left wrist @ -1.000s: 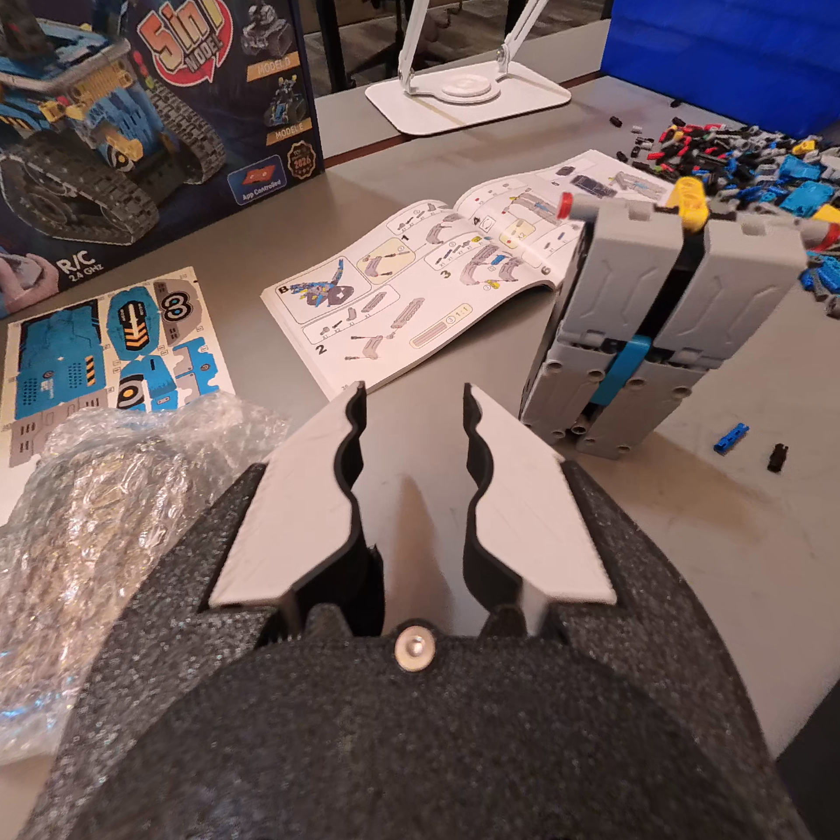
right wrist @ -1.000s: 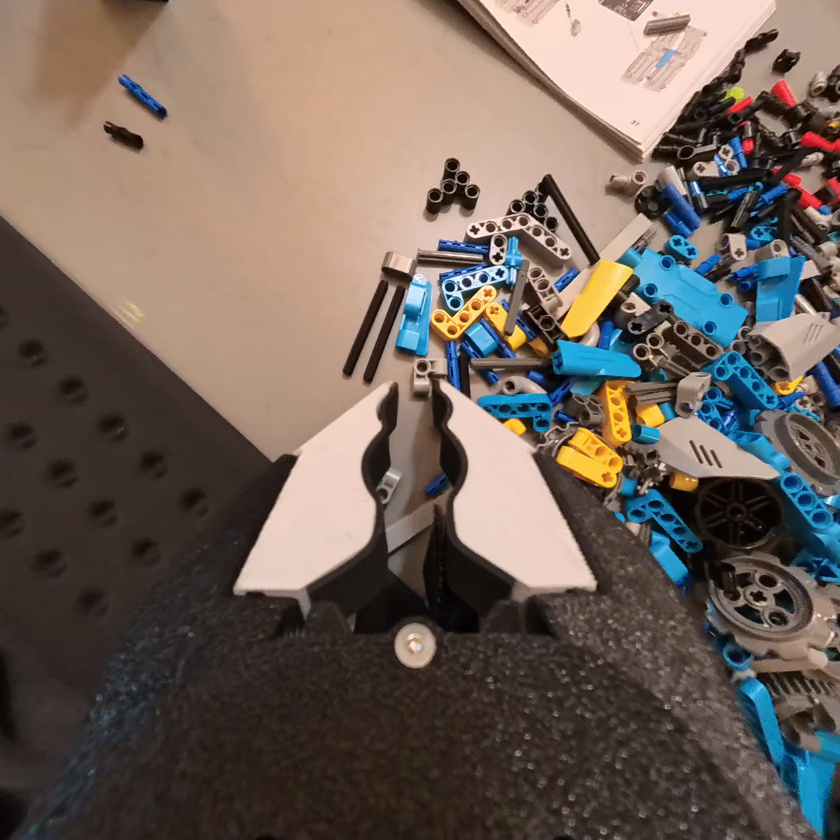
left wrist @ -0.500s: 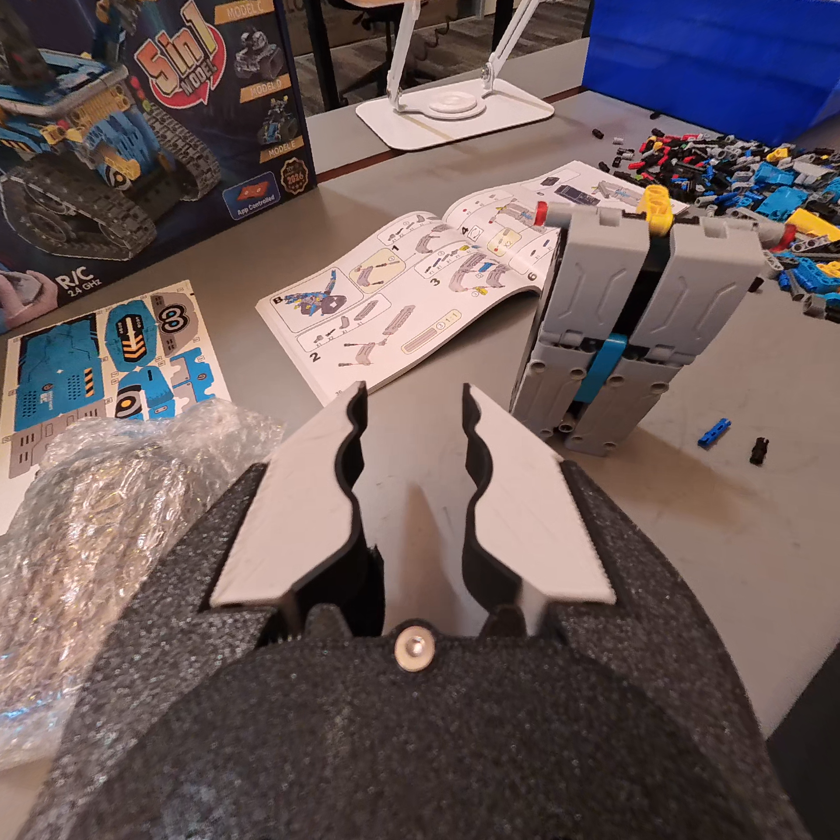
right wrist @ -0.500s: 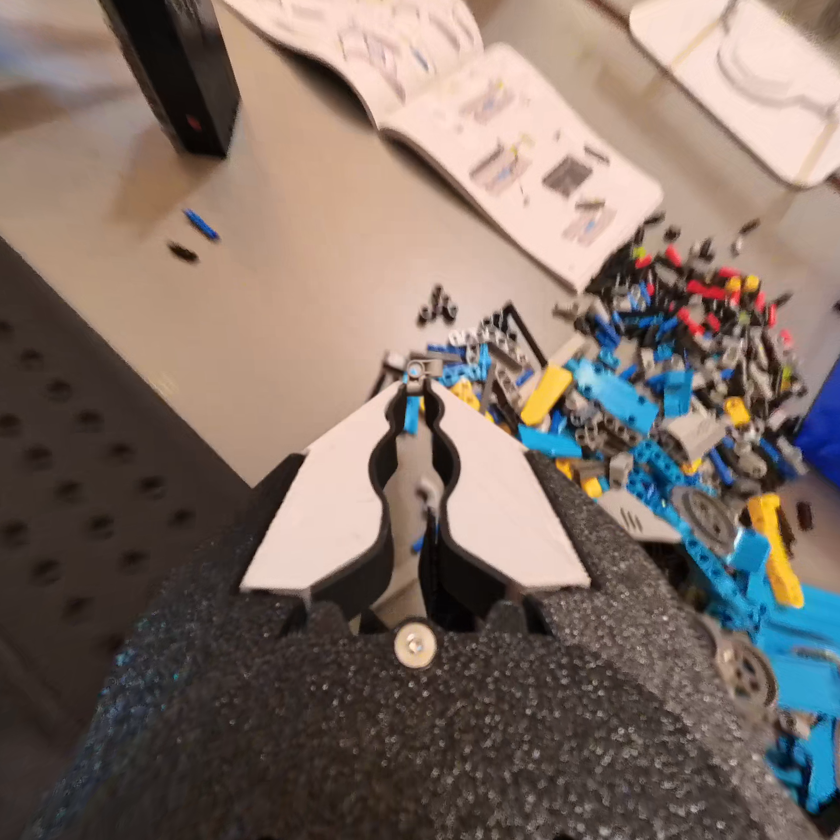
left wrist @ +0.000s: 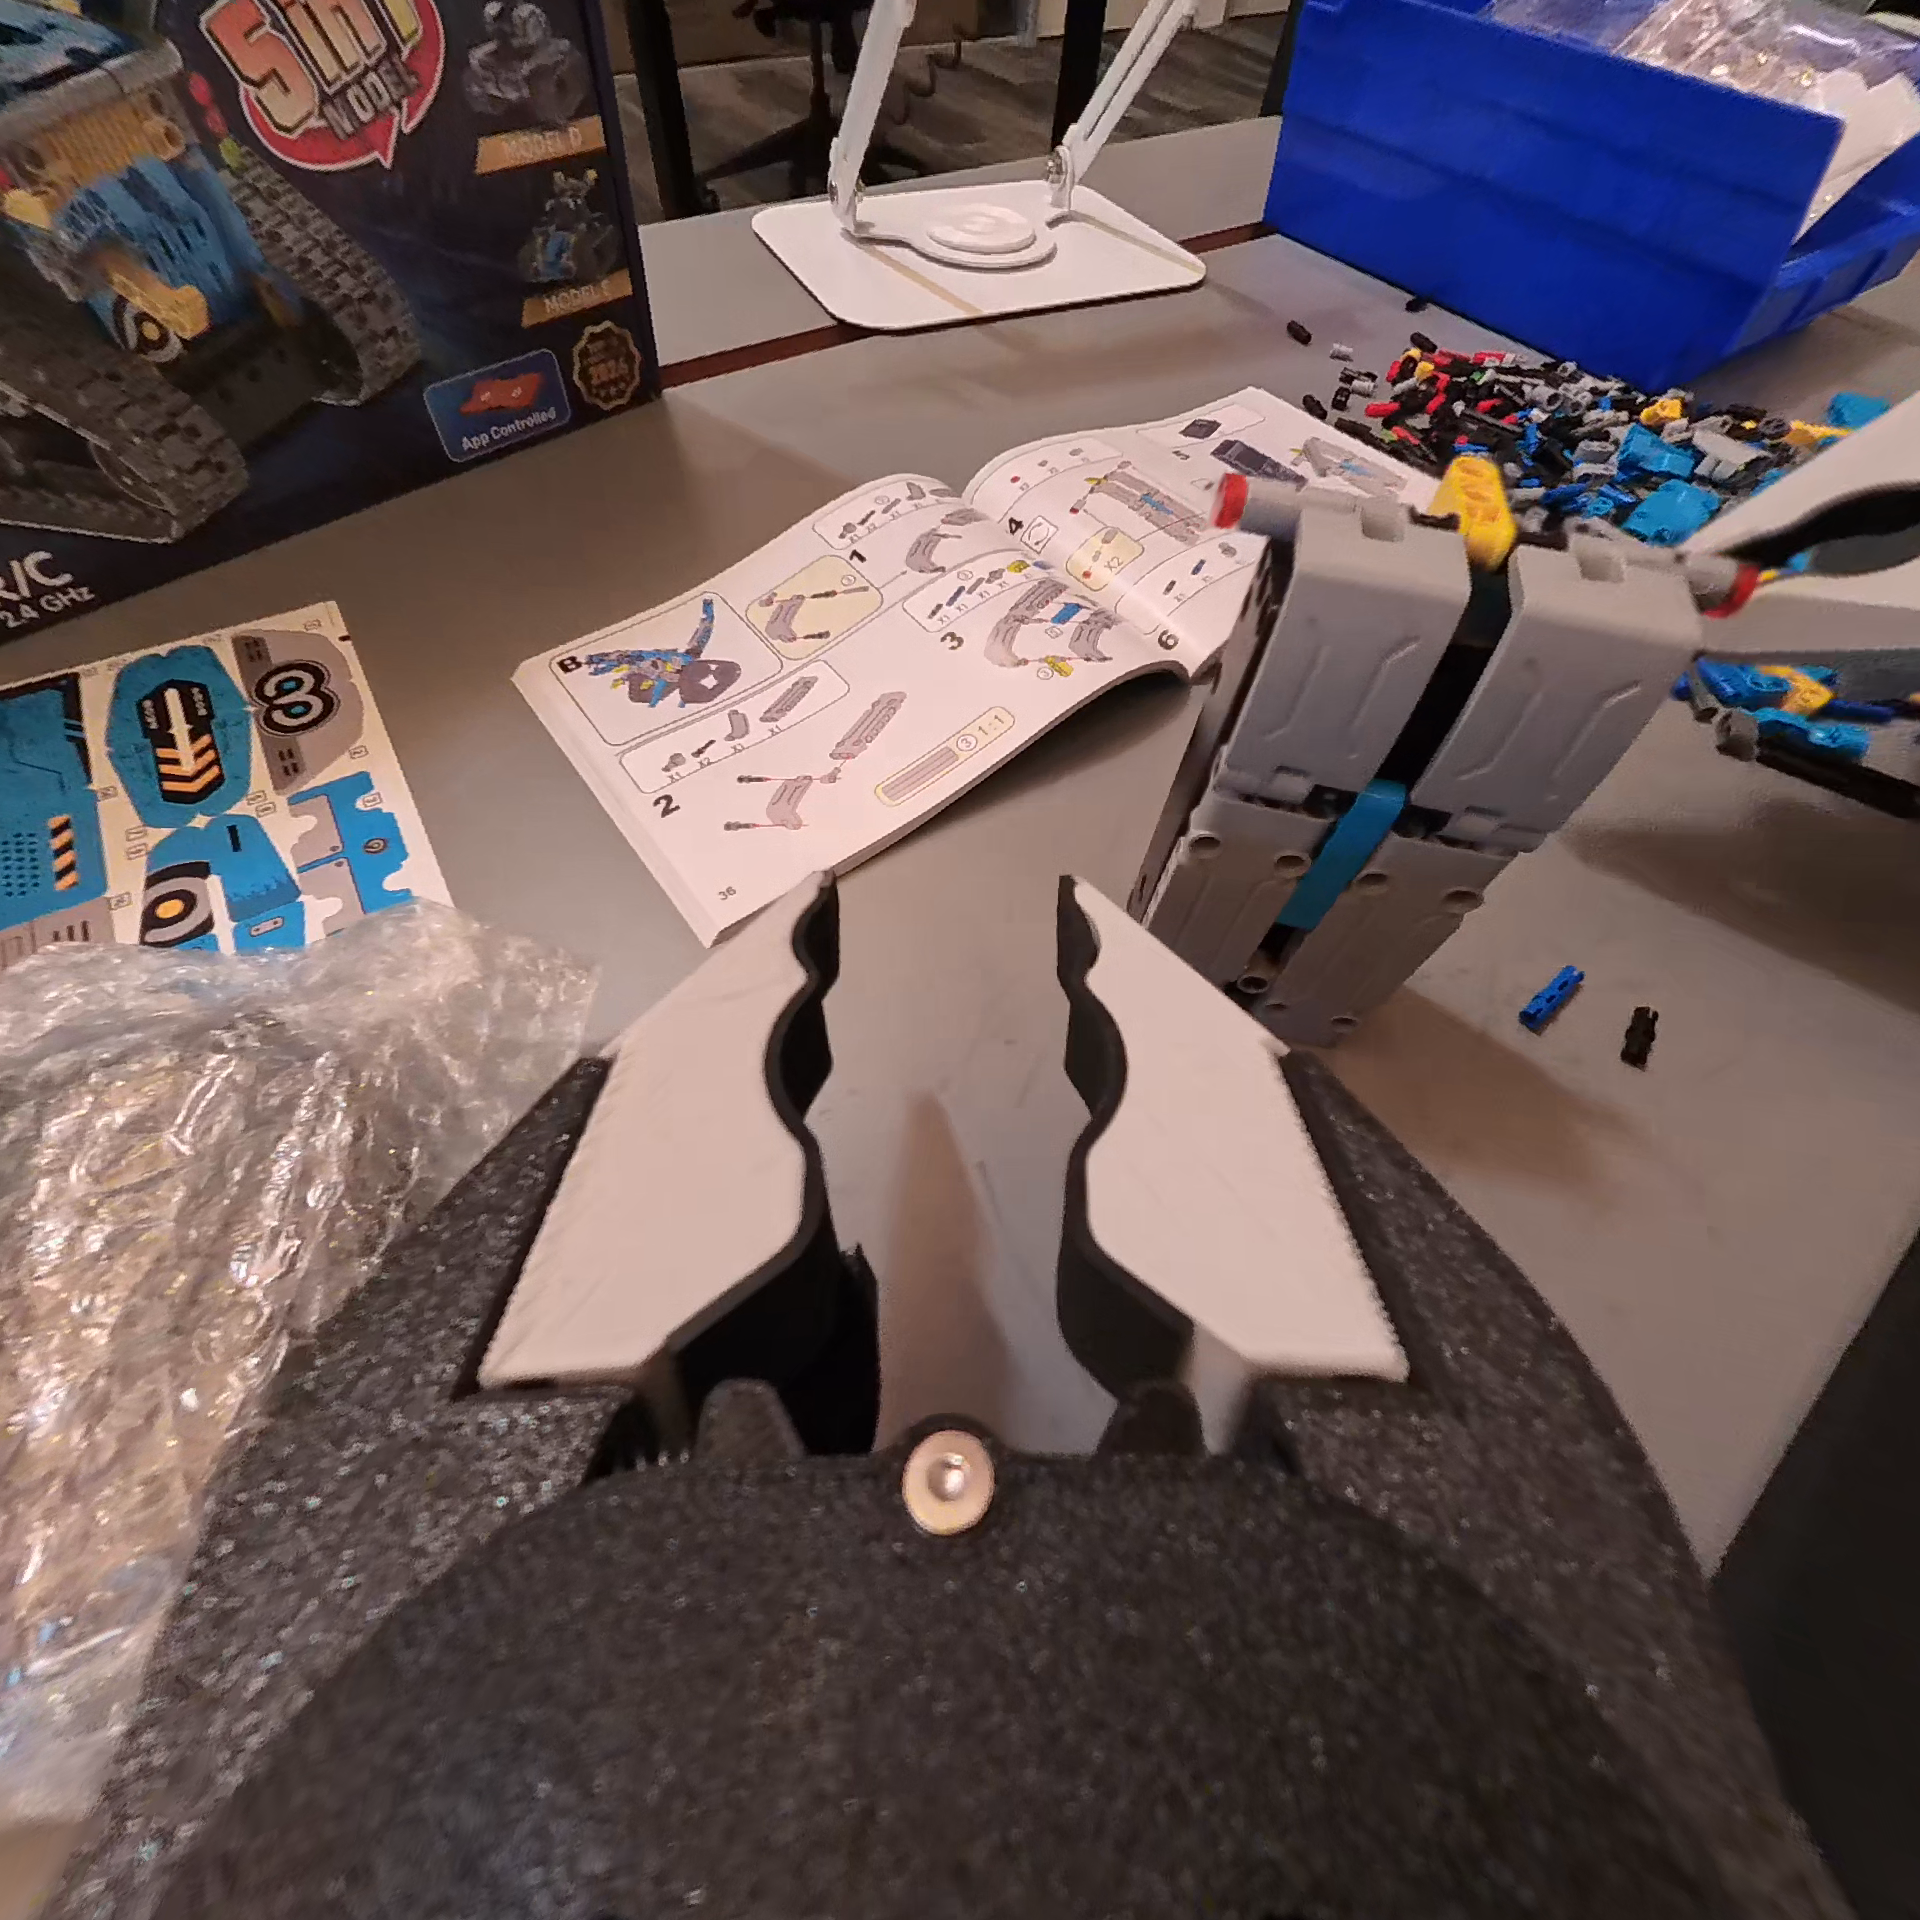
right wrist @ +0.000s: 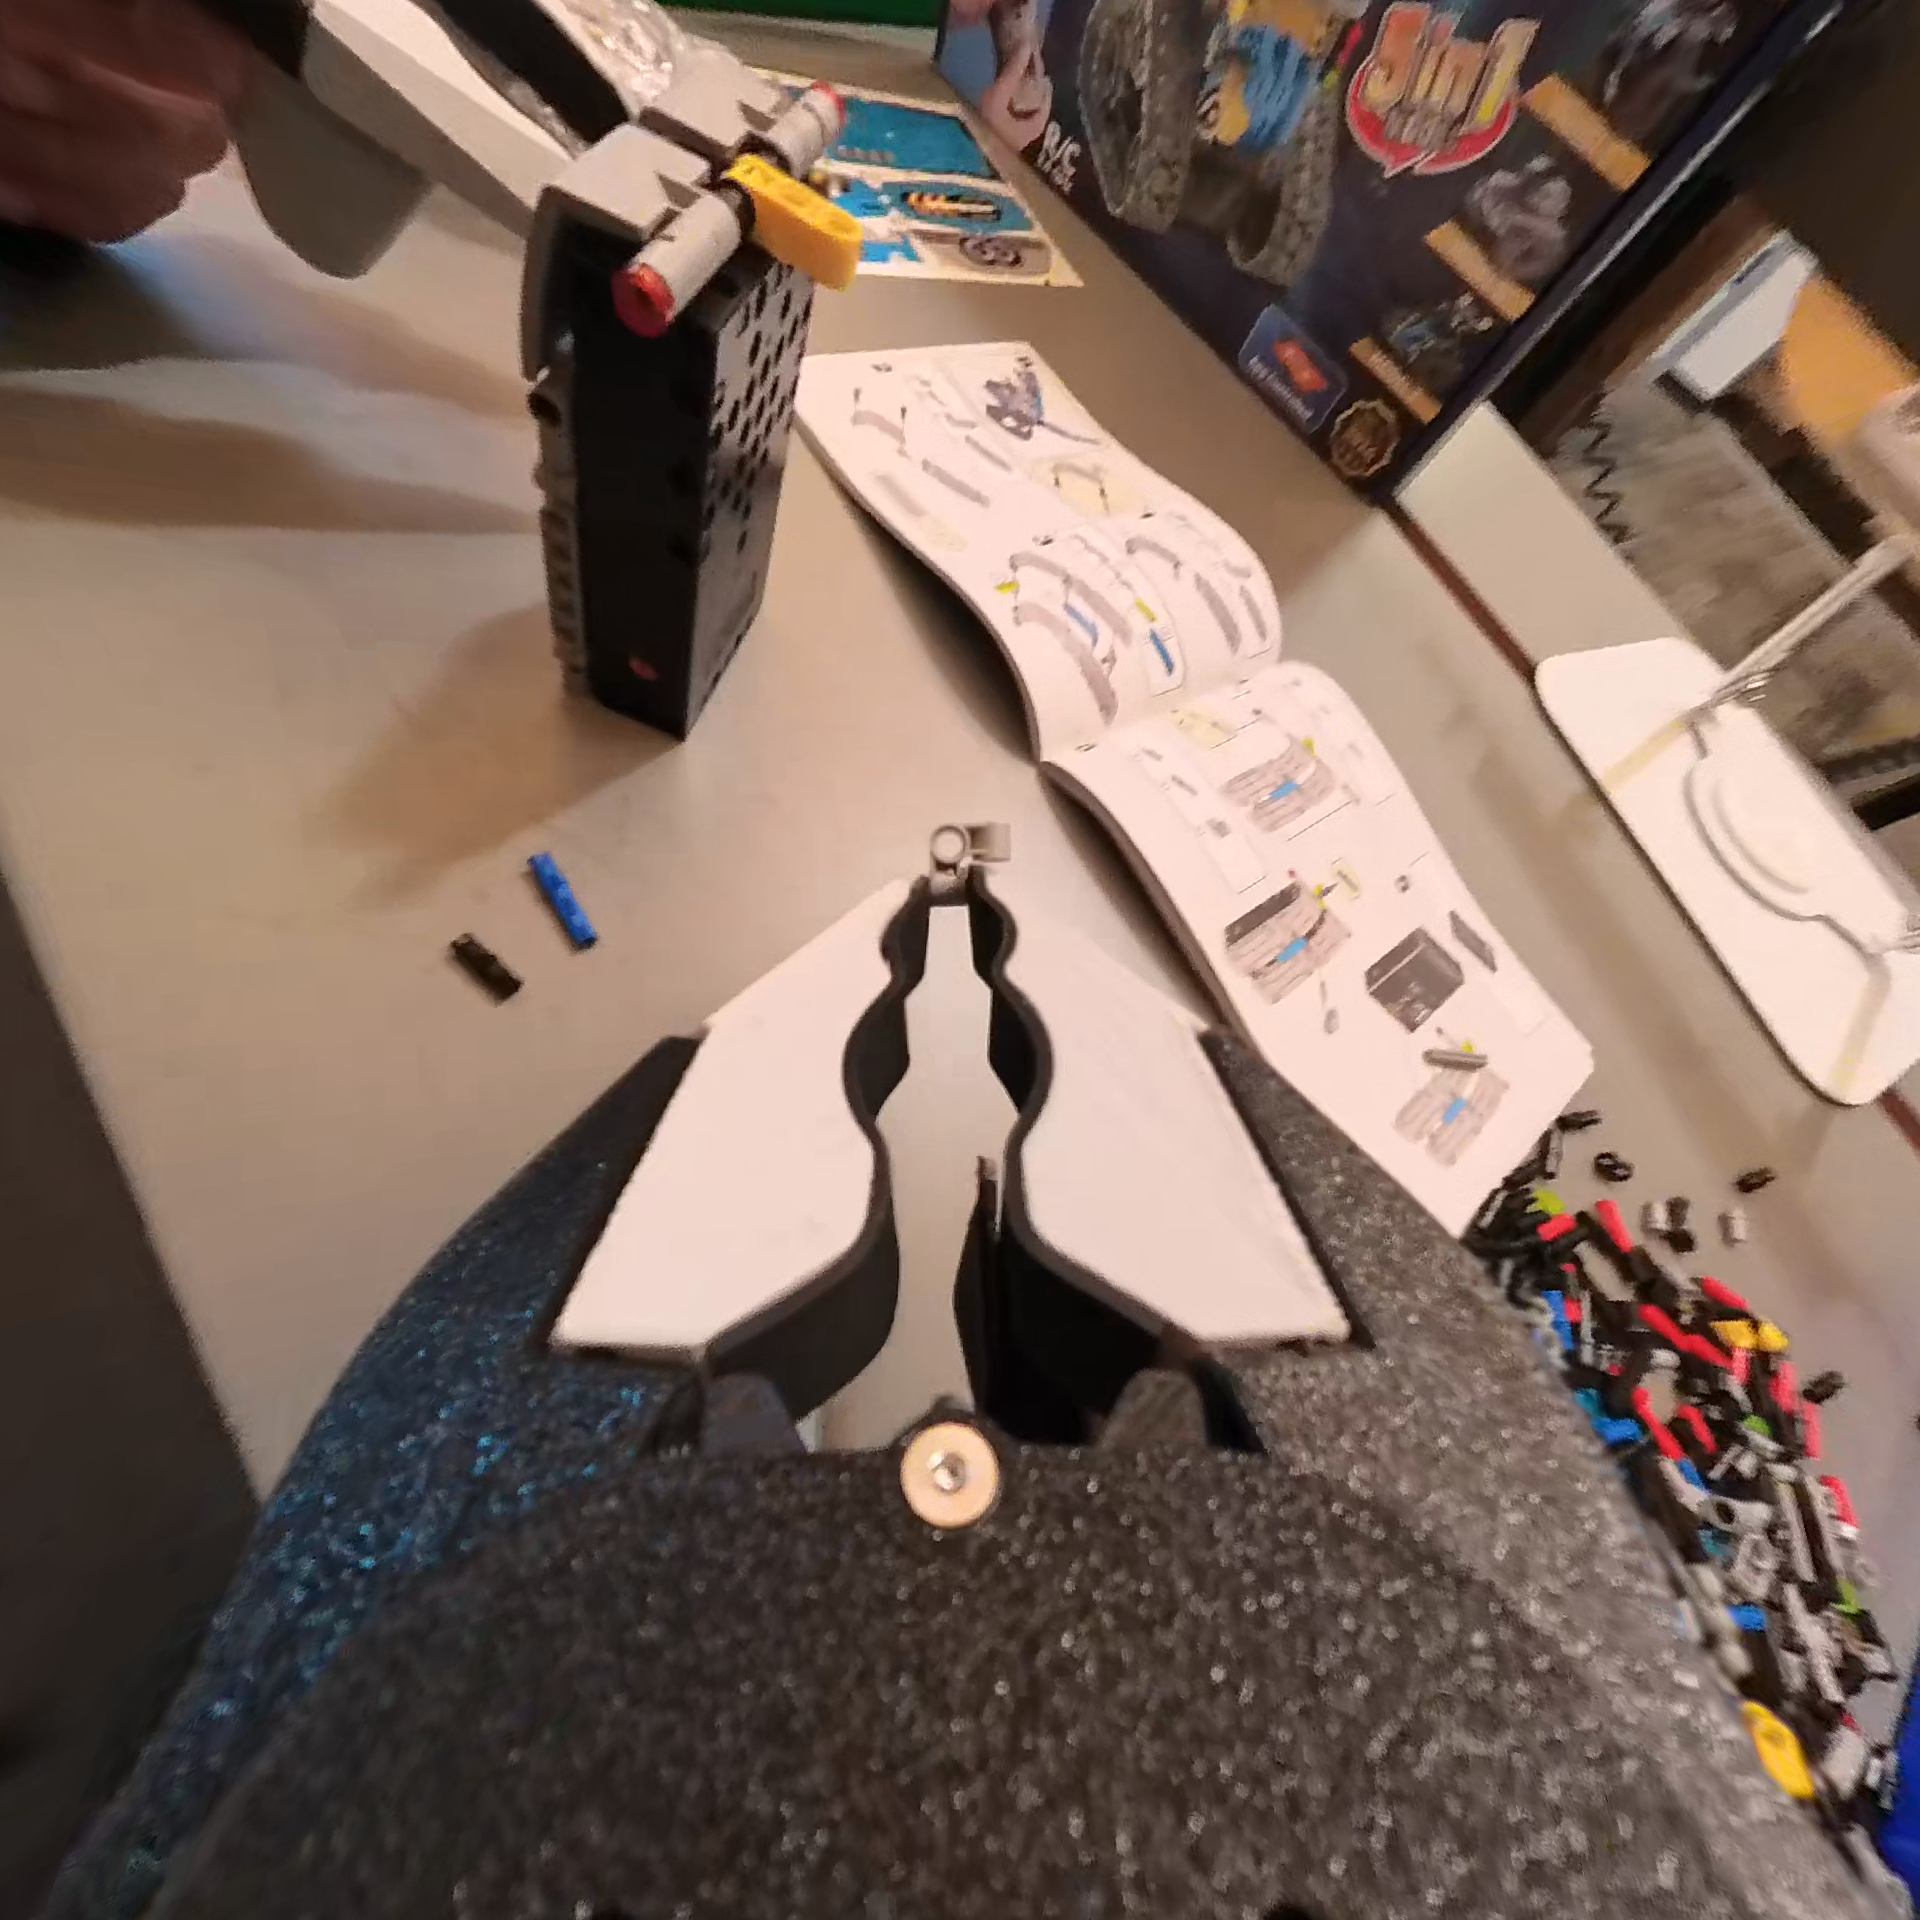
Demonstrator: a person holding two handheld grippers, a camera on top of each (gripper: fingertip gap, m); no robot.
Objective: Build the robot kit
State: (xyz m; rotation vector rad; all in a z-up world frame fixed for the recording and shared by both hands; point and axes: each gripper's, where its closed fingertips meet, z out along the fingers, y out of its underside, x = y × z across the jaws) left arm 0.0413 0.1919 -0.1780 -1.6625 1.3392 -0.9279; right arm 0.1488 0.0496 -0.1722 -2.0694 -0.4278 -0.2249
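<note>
Pinching a small grey connector [right wrist: 968, 854] at its tips: right gripper [right wrist: 948, 894], above the table [right wrist: 260, 727]. Left gripper [left wrist: 943, 914]: jaws apart, empty, near the grey block assembly [left wrist: 1392, 748], right of bubble wrap [left wrist: 208, 1122].

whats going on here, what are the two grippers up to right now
The right gripper is shut on a small grey connector piece, held in the air above the table near the open instruction booklet. The left gripper is open and empty, above the table beside the upright grey block assembly. A pile of loose pieces lies to the right.
</note>
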